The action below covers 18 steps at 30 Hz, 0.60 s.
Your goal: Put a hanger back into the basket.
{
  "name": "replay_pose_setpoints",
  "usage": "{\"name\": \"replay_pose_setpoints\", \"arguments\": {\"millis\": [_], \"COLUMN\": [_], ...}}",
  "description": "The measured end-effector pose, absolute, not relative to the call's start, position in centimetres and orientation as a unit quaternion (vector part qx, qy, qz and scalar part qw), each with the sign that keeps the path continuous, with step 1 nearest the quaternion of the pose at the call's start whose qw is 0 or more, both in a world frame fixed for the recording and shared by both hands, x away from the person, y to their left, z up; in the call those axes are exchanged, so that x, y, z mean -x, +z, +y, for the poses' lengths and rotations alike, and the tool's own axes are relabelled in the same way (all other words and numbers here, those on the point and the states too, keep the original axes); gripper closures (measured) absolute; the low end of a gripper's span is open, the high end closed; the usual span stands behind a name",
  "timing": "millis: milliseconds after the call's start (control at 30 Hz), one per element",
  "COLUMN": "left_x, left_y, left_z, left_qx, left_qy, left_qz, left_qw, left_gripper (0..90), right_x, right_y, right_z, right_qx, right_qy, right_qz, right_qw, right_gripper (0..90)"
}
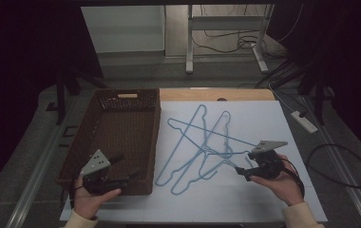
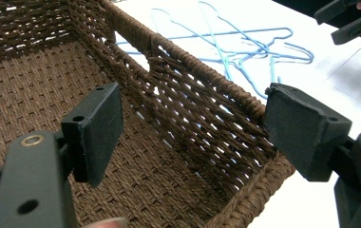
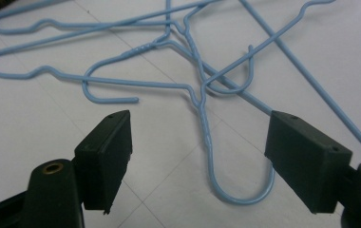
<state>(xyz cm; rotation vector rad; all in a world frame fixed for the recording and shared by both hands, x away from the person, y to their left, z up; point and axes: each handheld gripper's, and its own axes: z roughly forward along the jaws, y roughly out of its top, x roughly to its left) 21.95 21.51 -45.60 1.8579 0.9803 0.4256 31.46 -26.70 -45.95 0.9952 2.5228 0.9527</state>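
On white table [image 1: 264,209], 3 hangers [image 1: 202,147]

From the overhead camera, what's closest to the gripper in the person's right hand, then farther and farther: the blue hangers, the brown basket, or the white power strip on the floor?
Measured from the right gripper:
1. Blue hangers: tangled on the white sheet, just left of it.
2. White power strip: on the floor, up and to its right.
3. Brown basket: across the table at the left.

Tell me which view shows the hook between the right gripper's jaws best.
The right gripper view: the hook lies close up on the white table, inside the open right gripper. The high view shows the hangers whole but small. The left gripper view catches them beyond the basket.
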Motion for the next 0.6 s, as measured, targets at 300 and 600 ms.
{"name": "replay_pose_setpoints", "arguments": {"millis": [300,600], "left_x": [-22.0,-22.0], "left_y": [-45.6,-45.8], "left_z": [21.5,21.3], "left_qx": [-0.760,-0.763], "left_qy": [0.177,0.173], "left_qz": [0.404,0.403], "left_qw": [0.478,0.474], "left_gripper": [22.7,22.7], "right_x": [-33.0,-34.8], "right_y": [-46.8,-47.6], "right_z": [-25.7,-24.7], "right_qx": [-0.336,-0.336], "right_qy": [0.279,0.239], "right_qz": [0.893,0.907], "right_qw": [0.105,0.088], "right_gripper": [28.1,38.4]}}
